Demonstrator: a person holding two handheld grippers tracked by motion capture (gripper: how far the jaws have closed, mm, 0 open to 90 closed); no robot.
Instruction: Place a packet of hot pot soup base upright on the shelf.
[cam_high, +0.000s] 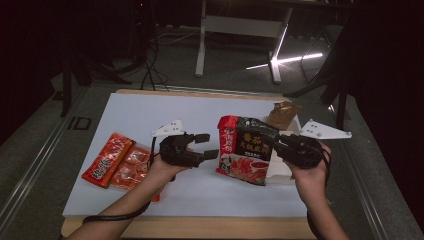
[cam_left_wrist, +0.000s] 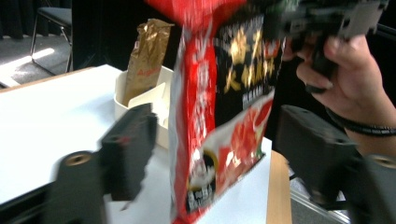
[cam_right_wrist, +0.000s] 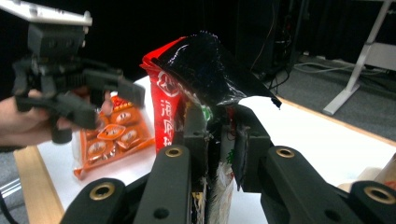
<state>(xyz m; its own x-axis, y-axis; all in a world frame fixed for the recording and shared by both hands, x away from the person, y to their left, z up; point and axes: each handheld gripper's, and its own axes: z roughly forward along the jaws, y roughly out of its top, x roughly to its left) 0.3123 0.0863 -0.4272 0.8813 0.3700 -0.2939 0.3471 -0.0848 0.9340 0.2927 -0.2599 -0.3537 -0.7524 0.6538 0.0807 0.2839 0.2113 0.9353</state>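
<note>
While blurred, noodle bag (cam_left_wrist: 219, 116) hides white tub (cam_left_wrist: 140, 100) — partly.

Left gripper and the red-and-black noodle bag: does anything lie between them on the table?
Nothing. In the high view, bare white table separates the open left gripper from the noodle bag, which the right gripper holds.

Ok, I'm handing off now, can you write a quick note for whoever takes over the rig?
Right gripper: shut on the edge of the red and black noodle bag, holding it upright above the white table.
Left gripper: open, jaws either side of the bag's other edge, not pressing it.
Orange snack packets lie at the table's left. A white tub with a gold packet sits behind the bag.
Done: bag lifted. Left: probably placing it in the tub.
</note>
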